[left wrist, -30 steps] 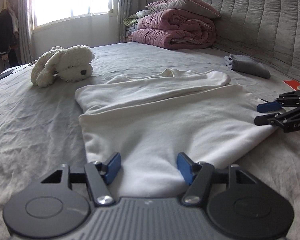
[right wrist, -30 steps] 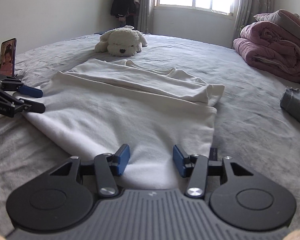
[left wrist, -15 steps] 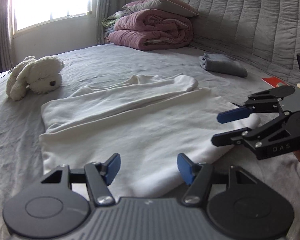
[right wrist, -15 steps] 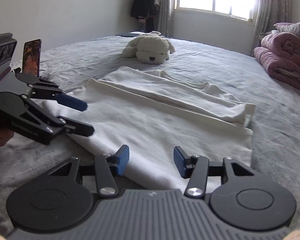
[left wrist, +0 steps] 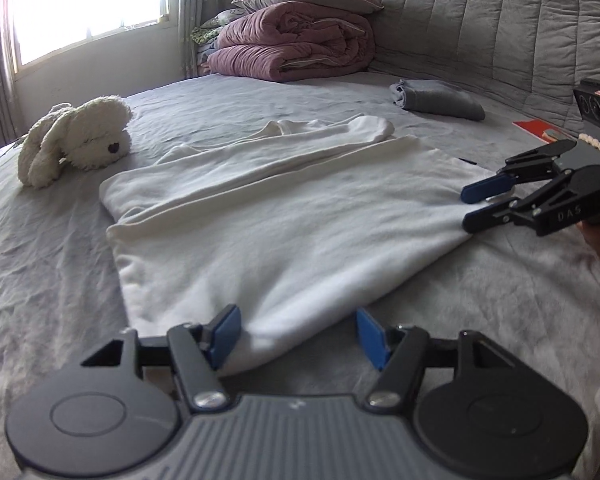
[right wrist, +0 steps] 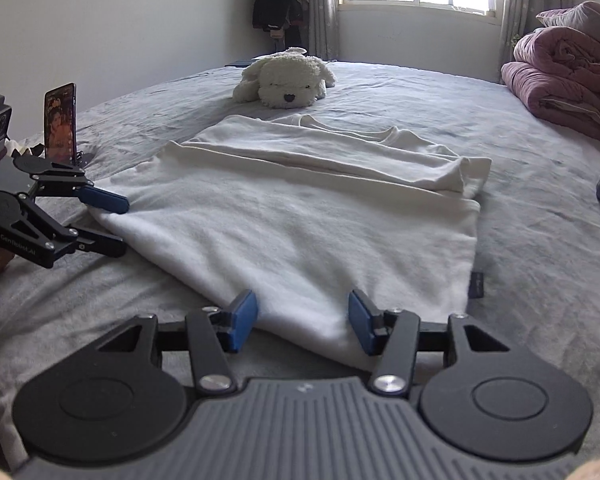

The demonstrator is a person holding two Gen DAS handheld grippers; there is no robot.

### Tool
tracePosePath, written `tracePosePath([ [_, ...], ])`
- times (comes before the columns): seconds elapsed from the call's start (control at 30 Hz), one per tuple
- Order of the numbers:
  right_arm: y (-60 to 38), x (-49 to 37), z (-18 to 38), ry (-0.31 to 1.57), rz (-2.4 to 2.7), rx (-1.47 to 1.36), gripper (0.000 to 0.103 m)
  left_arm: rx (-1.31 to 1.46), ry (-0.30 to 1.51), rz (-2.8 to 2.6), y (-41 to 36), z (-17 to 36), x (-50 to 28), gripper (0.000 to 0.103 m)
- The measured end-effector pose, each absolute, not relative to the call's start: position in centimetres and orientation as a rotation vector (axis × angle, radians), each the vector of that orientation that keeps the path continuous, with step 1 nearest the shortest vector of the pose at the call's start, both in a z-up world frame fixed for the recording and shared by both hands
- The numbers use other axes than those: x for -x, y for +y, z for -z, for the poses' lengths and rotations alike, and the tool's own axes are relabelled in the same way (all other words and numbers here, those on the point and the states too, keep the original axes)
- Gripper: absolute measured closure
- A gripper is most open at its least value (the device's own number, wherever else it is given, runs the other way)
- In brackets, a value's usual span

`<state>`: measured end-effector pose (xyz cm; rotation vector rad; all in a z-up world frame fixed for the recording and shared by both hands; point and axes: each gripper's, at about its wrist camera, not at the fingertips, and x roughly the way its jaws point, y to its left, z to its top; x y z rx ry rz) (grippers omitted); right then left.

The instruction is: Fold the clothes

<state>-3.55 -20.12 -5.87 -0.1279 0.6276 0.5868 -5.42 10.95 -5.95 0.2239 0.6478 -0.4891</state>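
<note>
**Both hand-held grippers poised at the near hem of the white garment**

We have the white garment (left wrist: 284, 216) lying flat on the grey bed (left wrist: 40, 280), its sleeves already laid inward across the far part of the body so that it forms a long, roughly rectangular shape. The collar end points toward the plush dog (right wrist: 286, 80); the hem end lies nearest us.

Our left hand-held gripper (left wrist: 298, 334) sits low at one hem corner with its jaws spread wide, the cloth edge lying between the blue pads but not pinched. Our right hand-held gripper (right wrist: 302, 320) is at the other hem corner, likewise spread wide with the fabric edge between its pads and nothing clamped. Each also shows in the other's view, at the side of the cloth.

We judge the step in hand to be taking hold of the two hem corners for a lengthwise fold, bringing the hem toward the collar. That calls for both sets of jaws to close on the full thickness of the hem, then for the two sides to lift and travel evenly so the edge stays straight and the tucked sleeves are not dragged out of place. A folded grey item (left wrist: 436, 100) lies well apart near the headboard.
</note>
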Motion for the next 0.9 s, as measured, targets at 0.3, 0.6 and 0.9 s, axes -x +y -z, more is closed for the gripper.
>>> tracePosePath([
  [0.3, -19.3, 2.9, 4.4, 0.633, -0.597, 0.068, 0.047, -0.197, 0.655, 0.523, 10.2, 4.6, 5.2, 0.037],
  [0.6, -19.5, 1.7, 5.5, 0.675, -0.540, 0.065, 0.047, -0.228, 0.680, 0.527, 9.9, 5.6, 4.7, 0.035],
  [0.9, -21.1, 2.5, 5.2, 0.693, -0.526, 0.053, 0.047, -0.249, 0.698, 0.492, 12.3, 5.0, 6.2, 0.035],
])
